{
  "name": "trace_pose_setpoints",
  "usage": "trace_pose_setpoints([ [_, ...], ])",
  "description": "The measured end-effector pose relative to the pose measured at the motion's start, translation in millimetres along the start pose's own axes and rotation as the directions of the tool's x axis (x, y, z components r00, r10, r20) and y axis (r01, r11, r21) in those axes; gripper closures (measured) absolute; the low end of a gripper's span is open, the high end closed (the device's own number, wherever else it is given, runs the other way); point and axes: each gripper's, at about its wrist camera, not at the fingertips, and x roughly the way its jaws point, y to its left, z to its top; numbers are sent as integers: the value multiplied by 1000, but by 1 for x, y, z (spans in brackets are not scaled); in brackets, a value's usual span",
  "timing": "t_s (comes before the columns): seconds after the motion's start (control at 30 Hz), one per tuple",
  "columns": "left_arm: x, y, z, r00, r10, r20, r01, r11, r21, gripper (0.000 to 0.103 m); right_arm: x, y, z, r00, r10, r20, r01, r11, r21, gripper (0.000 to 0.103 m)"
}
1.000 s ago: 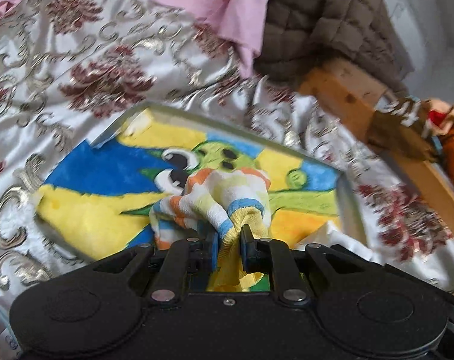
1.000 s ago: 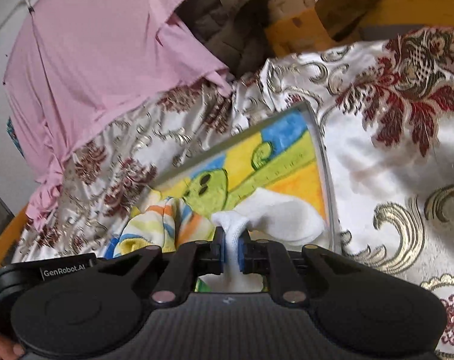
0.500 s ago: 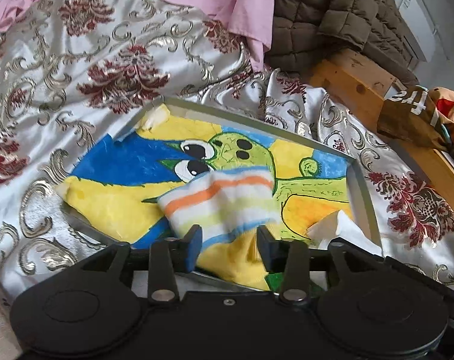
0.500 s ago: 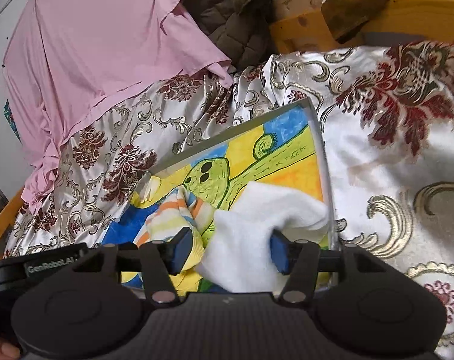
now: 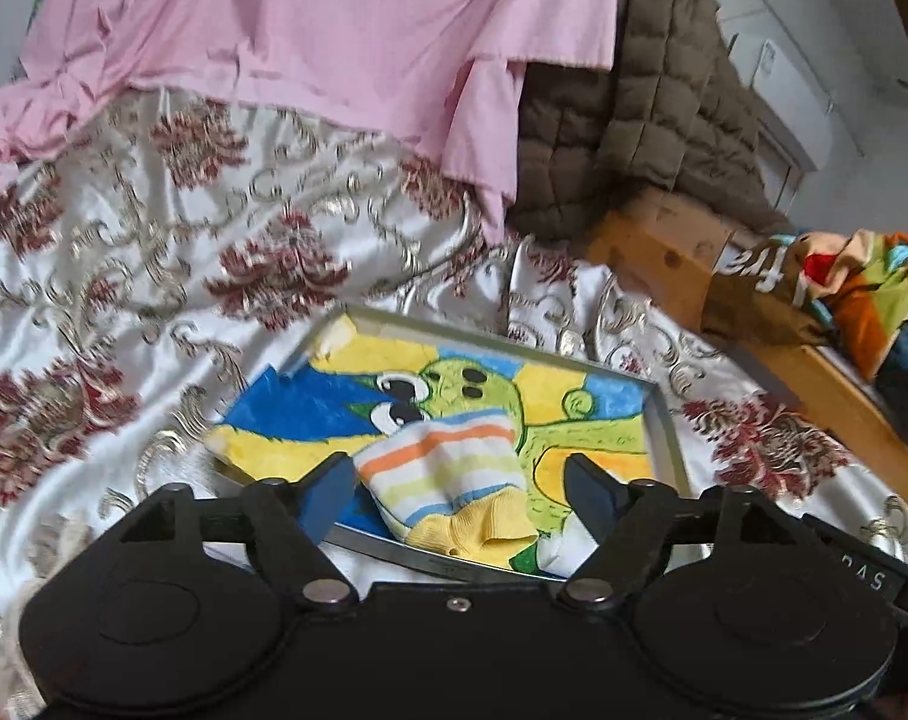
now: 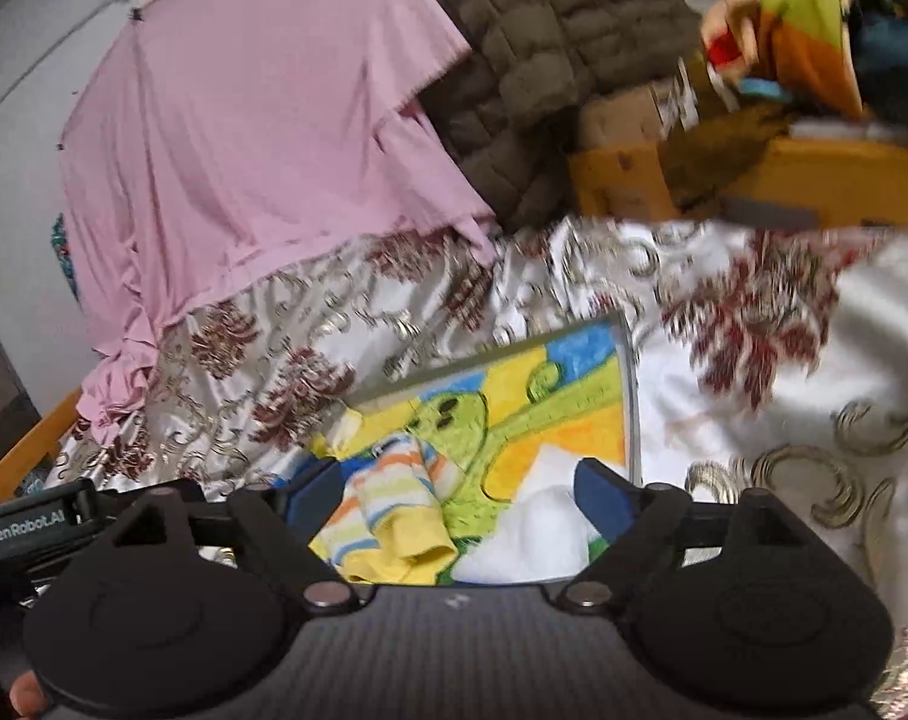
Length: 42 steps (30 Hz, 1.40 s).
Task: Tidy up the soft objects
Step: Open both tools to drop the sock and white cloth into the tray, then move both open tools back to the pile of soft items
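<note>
A striped sock [image 5: 447, 468] with a yellow cuff lies in a shallow grey tray [image 5: 664, 420] lined with a colourful cartoon towel. My left gripper [image 5: 463, 495] is open just behind the sock and holds nothing. In the right wrist view the striped sock [image 6: 387, 498] lies left of a white sock [image 6: 532, 534] in the same tray [image 6: 631, 408]. My right gripper [image 6: 454, 495] is open and empty, just behind both socks.
The tray rests on a white satin bedspread [image 5: 153, 276] with red and gold flowers. A pink sheet [image 5: 309, 30] and a brown quilted jacket [image 5: 634, 120] hang behind. A wooden bed frame [image 5: 814, 384] with piled colourful clothes [image 5: 862, 288] runs along the right.
Both grippers opened and let go: the left released the striped sock, the right the white sock, both now lying in the tray. Both grippers pulled back and up.
</note>
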Motion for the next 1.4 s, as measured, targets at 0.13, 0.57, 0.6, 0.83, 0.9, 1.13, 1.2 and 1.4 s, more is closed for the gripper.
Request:
trace_pose_setpoints([
  [0.13, -35, 0, -3, 999, 2, 44, -3, 999, 33, 8, -25, 15, -5, 999, 16, 45, -14, 999, -33, 8],
  [0.57, -137, 18, -29, 991, 9, 132, -17, 998, 61, 1, -104, 70, -53, 984, 36, 175, -8, 988, -155, 0],
  [0.6, -145, 22, -31, 991, 9, 135, -17, 998, 60, 1, -109, 73, -57, 983, 37, 182, -8, 987, -159, 0],
  [0.83, -188, 51, -51, 991, 11, 133, -20, 998, 64, 1, -144, 90, -89, 976, 10, 218, 29, 984, -178, 0],
  [0.9, -196, 57, -58, 993, 11, 121, -19, 997, 71, 1, -150, 93, -100, 979, 5, 202, 31, 984, -174, 0],
  [1.13, -215, 83, -90, 997, 18, 75, -24, 997, 73, 1, -162, 106, -130, 992, -17, 123, 43, 977, -209, 0],
  [1.2, -216, 88, -99, 998, 11, 57, -16, 995, 94, 1, -165, 109, -137, 995, -17, 103, 40, 974, -222, 0],
  [1.4, -210, 101, -120, 1000, 2, -14, 1, 980, 198, 1, -163, 119, -154, 999, -18, 29, 25, 963, -268, 0],
])
